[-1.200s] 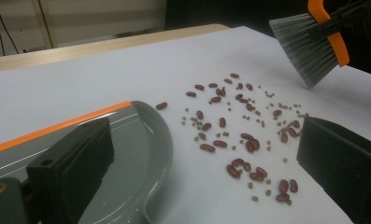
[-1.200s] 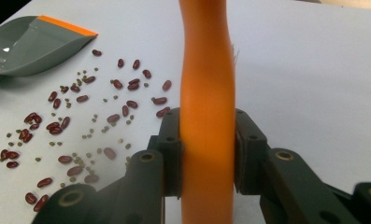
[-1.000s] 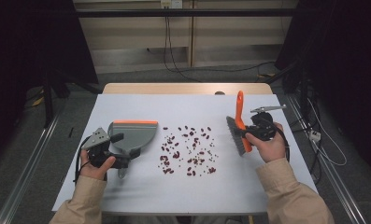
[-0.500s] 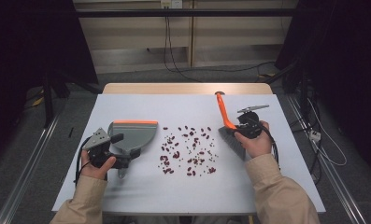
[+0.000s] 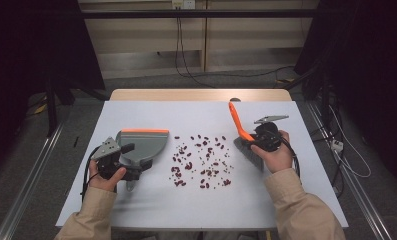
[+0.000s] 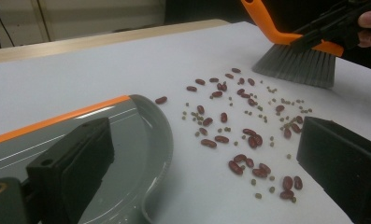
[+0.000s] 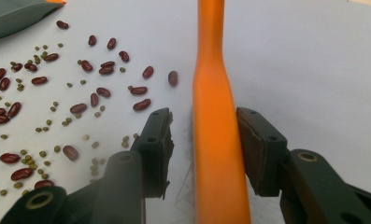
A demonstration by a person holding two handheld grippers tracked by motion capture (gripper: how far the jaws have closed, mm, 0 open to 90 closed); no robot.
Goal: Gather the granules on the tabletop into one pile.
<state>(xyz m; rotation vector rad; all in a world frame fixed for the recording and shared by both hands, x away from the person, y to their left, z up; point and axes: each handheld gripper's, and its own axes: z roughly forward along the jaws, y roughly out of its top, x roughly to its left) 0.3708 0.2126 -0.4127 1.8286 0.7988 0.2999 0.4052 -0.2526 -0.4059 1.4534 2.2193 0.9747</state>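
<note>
Now the right gripper (image 5: 260, 141), jaws clamped on the brush (image 5: 242, 136), has lowered its bristles beside the beans (image 5: 201, 161), ready to sweep. The left gripper (image 5: 122, 162) grips the dustpan (image 5: 142, 144) opposite.

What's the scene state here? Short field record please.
left gripper: holds dustpan, jaws look wide in its own view
dustpan: grey, orange lip, on the table left of the beans
right gripper: shut on brush
brush: orange handle, grey bristles down at right edge of beans
beans: red beans and small green ones scattered mid-table
table: white surface
</note>
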